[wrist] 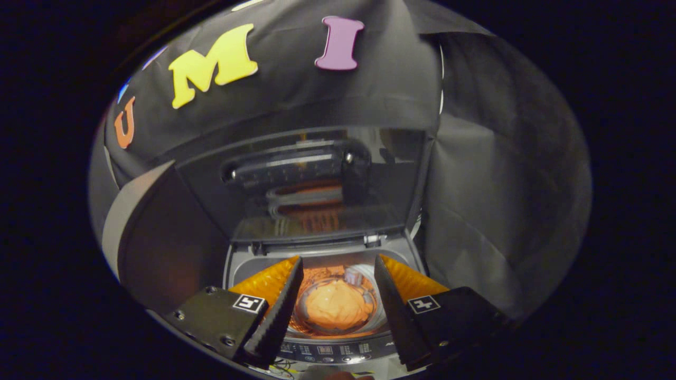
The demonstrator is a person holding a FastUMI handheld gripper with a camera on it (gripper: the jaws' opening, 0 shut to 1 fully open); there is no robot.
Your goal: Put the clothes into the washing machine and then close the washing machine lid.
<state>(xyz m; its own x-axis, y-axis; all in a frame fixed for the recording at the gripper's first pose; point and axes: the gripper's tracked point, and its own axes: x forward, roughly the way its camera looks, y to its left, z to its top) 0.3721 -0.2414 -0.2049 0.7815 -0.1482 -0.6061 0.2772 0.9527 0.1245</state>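
Clothes [335, 306] in the drum are plain bright orange, no print on them. Washing machine [317, 248] is light grey, and its raised lid [301, 179] is dark smoky glass picking up orange reflections.

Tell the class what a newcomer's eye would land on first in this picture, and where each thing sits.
The orange clothes glow from down inside the washing machine drum, seen in the gap between the fingers of the open gripper, which holds nothing. Beyond them the washing machine lid stands raised, its dark glass reflecting the orange. Below the drum, near the fingers' bases, runs the control panel.
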